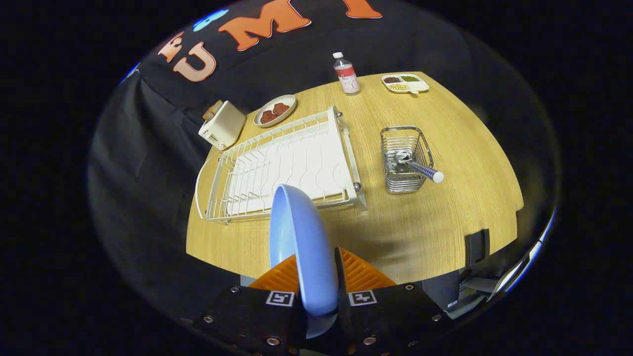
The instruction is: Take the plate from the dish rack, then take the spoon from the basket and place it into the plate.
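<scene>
Pinching the blue plate (pixel 301 247) on edge between its two fingers, the gripper (pixel 316 277) sits at the bottom centre of the frame, both fingers pressed against the plate's faces. The plate stands nearly upright, its rim rising from between the fingers toward the middle of the frame, held in the air above the near part of the wooden table (pixel 445 217).

Just beyond the plate's top edge lies the white wire dish rack (pixel 282 168), stretching from centre toward the left of the frame, its slots bare. To the right of centre stands a metal wire basket (pixel 405 158), well apart from the rack. The spoon (pixel 418 167) lies tilted in it, bowl down inside and its blue striped handle poking out over the basket's near right rim.

In the upper left of the frame, past the rack, a cream toaster (pixel 222 124) stands at the table's edge with a small oval dish (pixel 275 111) of reddish pieces beside it. Toward the upper middle stands a clear bottle (pixel 346 74) with a white cap, and to its right a white divided tray (pixel 404 83) holds dark, green and pale bits.
</scene>
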`<state>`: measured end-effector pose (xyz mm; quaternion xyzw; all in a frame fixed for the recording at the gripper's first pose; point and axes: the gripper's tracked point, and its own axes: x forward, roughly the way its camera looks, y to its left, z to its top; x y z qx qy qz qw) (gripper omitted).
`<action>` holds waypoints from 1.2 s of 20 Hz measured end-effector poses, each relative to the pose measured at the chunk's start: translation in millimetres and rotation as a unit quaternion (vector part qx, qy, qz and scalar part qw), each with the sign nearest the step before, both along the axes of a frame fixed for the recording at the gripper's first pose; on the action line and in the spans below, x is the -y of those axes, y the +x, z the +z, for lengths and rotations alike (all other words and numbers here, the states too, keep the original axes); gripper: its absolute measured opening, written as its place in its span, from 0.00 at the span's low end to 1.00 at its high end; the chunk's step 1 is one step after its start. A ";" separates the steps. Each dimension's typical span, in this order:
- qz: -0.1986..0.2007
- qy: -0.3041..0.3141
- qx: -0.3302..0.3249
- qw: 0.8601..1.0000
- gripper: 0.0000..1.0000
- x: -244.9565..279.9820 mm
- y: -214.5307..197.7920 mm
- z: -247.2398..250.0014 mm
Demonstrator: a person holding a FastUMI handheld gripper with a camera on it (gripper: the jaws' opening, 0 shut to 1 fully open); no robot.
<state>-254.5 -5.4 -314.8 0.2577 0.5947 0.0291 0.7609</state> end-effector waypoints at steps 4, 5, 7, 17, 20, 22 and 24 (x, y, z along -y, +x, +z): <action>-0.001 0.041 -0.016 0.999 0.26 -9.4 -18.3 -23.4; -0.001 0.050 -0.021 0.999 0.25 -13.0 -23.7 -29.0; 0.003 0.062 -0.025 0.998 0.26 -18.1 -32.8 -42.1; -0.024 0.114 -0.023 0.993 0.26 -36.1 -22.5 -87.5; -0.049 0.126 -0.040 0.990 0.27 -40.6 -18.0 -93.4; -0.042 0.111 -0.041 0.992 0.31 -39.5 -17.1 -99.3; -0.040 0.098 -0.037 0.994 0.35 -33.3 -12.7 -98.9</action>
